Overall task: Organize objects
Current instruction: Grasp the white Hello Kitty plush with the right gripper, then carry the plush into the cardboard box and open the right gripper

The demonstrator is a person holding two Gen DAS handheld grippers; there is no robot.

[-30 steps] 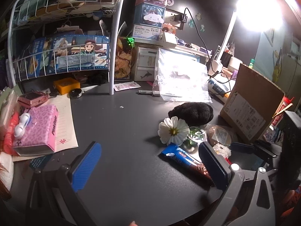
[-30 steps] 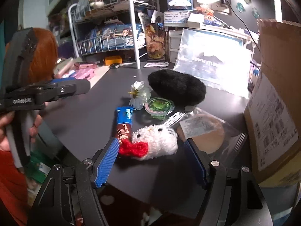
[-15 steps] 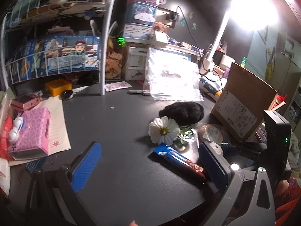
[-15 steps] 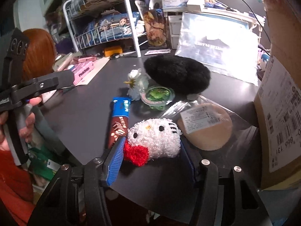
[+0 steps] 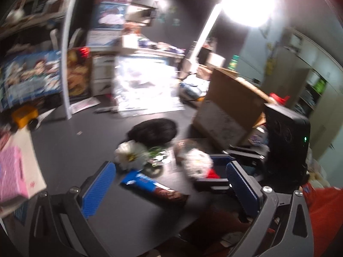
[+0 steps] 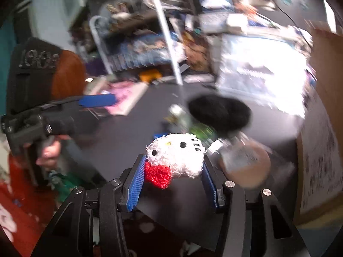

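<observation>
My right gripper (image 6: pixel 173 180) is shut on a white crocheted cat plush with a red bow (image 6: pixel 175 158), held a little above the dark desk (image 6: pixel 120 135). The plush also shows in the left wrist view (image 5: pixel 197 162), between the right gripper's blue pads. My left gripper (image 5: pixel 169 188) is open and empty over the desk's near edge, above a blue and brown chocolate bar (image 5: pixel 154 188). A white flower (image 5: pixel 130 154), a small green cup (image 5: pixel 156 154) and a black fluffy object (image 5: pixel 154 130) lie just beyond it. Both views are blurred.
A cardboard box (image 5: pixel 231 107) stands at the right. A clear plastic bag (image 5: pixel 145 87) leans at the back. A white wire shelf (image 5: pixel 66 64) and a pink box (image 5: pixel 10 171) are at the left. A wrapped round brown item (image 6: pixel 246 162) lies by the plush.
My right gripper has closed on the cat plush and lifted it off the desk. My left gripper has swung to the right, nearer the flower and chocolate bar.
</observation>
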